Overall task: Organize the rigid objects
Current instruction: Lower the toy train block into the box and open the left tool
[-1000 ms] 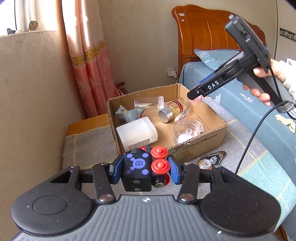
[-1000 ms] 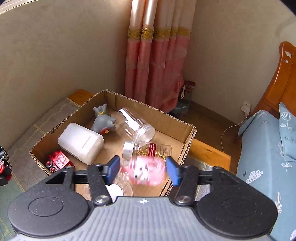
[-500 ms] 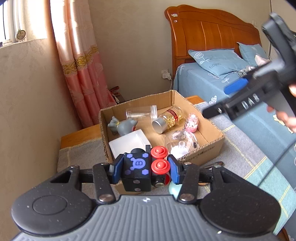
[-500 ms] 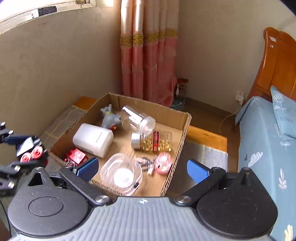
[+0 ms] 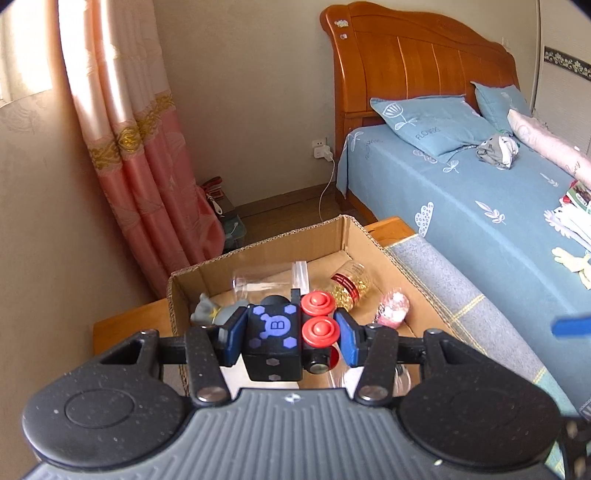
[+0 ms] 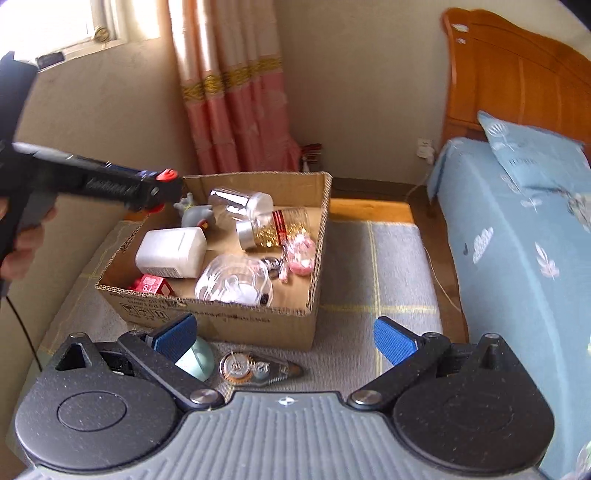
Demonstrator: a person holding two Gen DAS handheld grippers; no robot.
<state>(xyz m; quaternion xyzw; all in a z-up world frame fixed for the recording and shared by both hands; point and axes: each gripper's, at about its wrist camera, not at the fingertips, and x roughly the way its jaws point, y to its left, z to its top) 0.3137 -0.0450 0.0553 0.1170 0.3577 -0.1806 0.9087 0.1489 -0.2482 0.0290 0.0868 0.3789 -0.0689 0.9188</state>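
While clamped in the left hand-held gripper [image 5: 290, 338] above the cardboard box [image 6: 317, 218], black toy block [image 5: 273, 339] looks stiff, light — best squeezed on flat sides; right hand-held gripper [image 6: 284, 334] spread wide, empty.

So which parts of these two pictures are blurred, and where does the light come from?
Left wrist view: the toy in the left gripper is sharp; a blue pad at the right edge is smeared. Right wrist view: the bed is streaked, the box fairly sharp; daylight enters by the window.
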